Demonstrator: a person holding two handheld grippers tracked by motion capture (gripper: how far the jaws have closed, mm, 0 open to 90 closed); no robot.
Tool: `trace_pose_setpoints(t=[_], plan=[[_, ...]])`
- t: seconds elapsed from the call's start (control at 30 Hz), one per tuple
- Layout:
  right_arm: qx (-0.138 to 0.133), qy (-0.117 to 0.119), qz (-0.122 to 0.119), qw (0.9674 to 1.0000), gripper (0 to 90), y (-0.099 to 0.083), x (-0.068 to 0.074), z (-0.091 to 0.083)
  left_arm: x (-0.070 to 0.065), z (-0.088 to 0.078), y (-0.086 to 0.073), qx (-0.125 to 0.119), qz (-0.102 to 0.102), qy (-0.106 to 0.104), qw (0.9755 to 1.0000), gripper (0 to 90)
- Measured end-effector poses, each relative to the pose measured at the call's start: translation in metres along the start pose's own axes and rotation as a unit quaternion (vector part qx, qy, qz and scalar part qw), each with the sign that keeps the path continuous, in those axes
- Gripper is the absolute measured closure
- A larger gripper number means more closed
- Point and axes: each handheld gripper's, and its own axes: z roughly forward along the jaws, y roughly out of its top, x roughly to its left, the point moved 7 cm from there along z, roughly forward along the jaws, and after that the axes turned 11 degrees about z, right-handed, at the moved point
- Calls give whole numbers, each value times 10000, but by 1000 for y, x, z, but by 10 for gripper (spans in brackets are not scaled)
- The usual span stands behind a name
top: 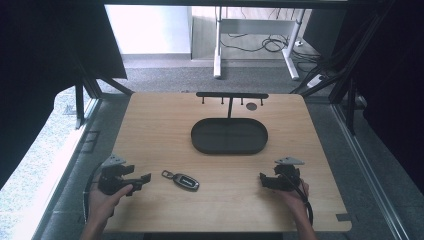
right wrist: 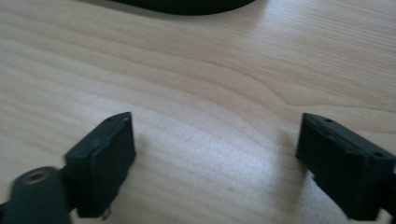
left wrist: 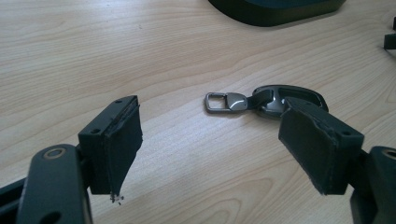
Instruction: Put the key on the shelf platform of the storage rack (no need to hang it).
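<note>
One car key fob with a metal clasp loop lies flat on the wooden table, just ahead of the left gripper, well apart from the right gripper; both sets of jaws stand wide apart and empty. Likely light, rigid and smooth-shelled, so best pinched across its narrow body. Also present: one dark oval tray, one black hook rack, two grippers.

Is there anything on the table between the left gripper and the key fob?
Nothing visible. The left gripper has its jaws open, and only bare table lies between it and the key fob.
</note>
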Motion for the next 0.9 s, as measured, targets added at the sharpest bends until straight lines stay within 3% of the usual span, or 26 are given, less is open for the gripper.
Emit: trace_pose_setpoints(t=[0.13, 0.4, 0.8, 0.9], plan=[[71, 193, -73, 9998, 177, -2, 2, -5, -3, 0, -4, 38, 33, -9, 10000, 216], [-192, 523, -27, 9984, 237, 5, 4, -24, -6, -9, -1, -89, 18, 5, 10000, 216], [-176, 713, -144, 9972, 280, 8, 8, -29, -5, 1, -6, 67, 8, -59, 10000, 216], [-241, 873, -243, 9956, 288, 11, 13, -35, -6, -1, -5, 37, -9, -62, 10000, 215]])
